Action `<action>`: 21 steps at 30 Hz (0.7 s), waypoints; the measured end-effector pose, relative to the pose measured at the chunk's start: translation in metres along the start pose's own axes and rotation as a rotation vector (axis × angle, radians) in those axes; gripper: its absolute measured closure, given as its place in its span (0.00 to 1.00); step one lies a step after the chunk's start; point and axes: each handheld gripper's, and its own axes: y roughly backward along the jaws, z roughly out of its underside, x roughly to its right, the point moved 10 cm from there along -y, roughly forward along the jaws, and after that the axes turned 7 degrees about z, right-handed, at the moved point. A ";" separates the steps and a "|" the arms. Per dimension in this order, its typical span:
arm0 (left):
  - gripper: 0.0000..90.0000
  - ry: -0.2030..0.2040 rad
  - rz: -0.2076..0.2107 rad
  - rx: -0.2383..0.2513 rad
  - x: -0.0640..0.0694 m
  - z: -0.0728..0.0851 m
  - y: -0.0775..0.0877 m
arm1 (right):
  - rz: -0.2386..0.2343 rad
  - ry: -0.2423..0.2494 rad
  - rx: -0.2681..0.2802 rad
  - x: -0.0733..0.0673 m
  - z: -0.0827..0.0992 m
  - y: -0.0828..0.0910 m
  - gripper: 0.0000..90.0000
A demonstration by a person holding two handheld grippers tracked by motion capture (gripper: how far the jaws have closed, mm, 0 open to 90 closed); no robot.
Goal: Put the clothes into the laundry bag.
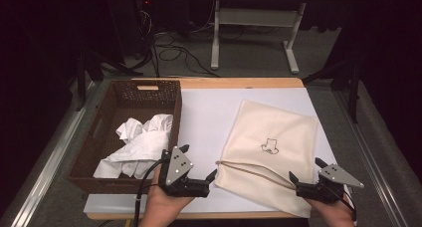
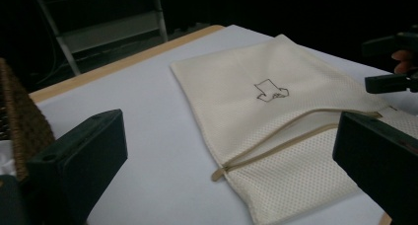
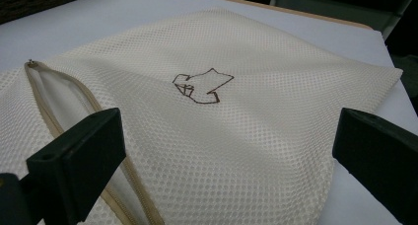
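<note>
The cream mesh laundry bag (image 1: pixel 271 152) lies flat on the desk (image 1: pixel 204 112), right of the wicker basket (image 1: pixel 124 132). It looks light, limp and thin; best pinched at its open zipper edge (image 2: pixel 276 146). Left gripper (image 1: pixel 199 165) and right gripper (image 1: pixel 306 170) fingers stand apart, empty.

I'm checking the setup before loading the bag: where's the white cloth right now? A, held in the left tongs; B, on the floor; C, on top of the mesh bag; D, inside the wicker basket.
D: the crumpled white cloth lies inside the brown wicker basket, left of the mesh bag.
</note>
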 end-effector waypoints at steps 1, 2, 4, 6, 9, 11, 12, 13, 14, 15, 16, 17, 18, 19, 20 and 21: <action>0.01 0.003 -0.009 0.003 -0.003 -0.001 0.003 | -0.001 0.002 -0.001 0.000 0.000 0.000 0.00; 0.01 0.009 -0.020 0.008 -0.007 -0.002 0.006 | -0.001 0.002 -0.001 0.000 0.000 0.000 0.00; 0.01 0.017 -0.043 0.018 -0.016 -0.004 0.013 | -0.001 0.007 -0.003 0.000 0.001 -0.001 0.00; 0.01 0.019 -0.071 0.025 -0.027 -0.005 0.021 | -0.004 0.000 -0.007 -0.001 0.001 -0.001 0.00; 0.01 0.045 -0.105 0.035 -0.044 -0.004 0.033 | -0.005 0.003 -0.008 0.000 0.001 -0.002 0.00; 0.02 0.050 -0.118 0.038 -0.050 -0.003 0.037 | -0.006 0.003 -0.008 0.000 0.001 -0.002 0.00; 0.02 0.053 -0.130 0.035 -0.054 -0.002 0.040 | -0.006 0.004 -0.008 0.000 0.001 -0.002 0.00; 0.02 0.060 -0.142 0.035 -0.060 -0.001 0.043 | -0.006 0.005 -0.009 0.000 0.001 -0.002 0.00; 0.02 0.067 -0.151 0.036 -0.063 -0.001 0.045 | -0.006 0.005 -0.009 0.000 0.001 -0.002 0.00; 0.02 0.074 -0.160 0.039 -0.067 0.000 0.047 | -0.006 0.006 -0.009 0.000 0.001 -0.002 0.00; 0.02 0.079 -0.170 0.040 -0.071 0.001 0.050 | -0.006 0.004 -0.012 0.000 0.002 -0.002 0.00; 0.02 0.084 -0.178 0.042 -0.075 0.002 0.052 | -0.006 0.002 -0.013 0.000 0.002 -0.002 0.00; 0.02 0.089 -0.188 0.044 -0.079 0.003 0.054 | -0.006 0.002 -0.013 0.000 0.002 -0.002 0.00; 0.02 0.093 -0.198 0.047 -0.082 0.003 0.057 | -0.004 0.001 -0.014 0.000 0.002 -0.002 0.00; 0.02 0.098 -0.205 0.048 -0.086 0.004 0.059 | -0.004 0.002 -0.012 0.001 0.002 -0.002 0.00; 0.02 0.106 -0.213 0.054 -0.089 0.005 0.061 | -0.004 0.002 -0.012 0.001 0.002 -0.002 0.00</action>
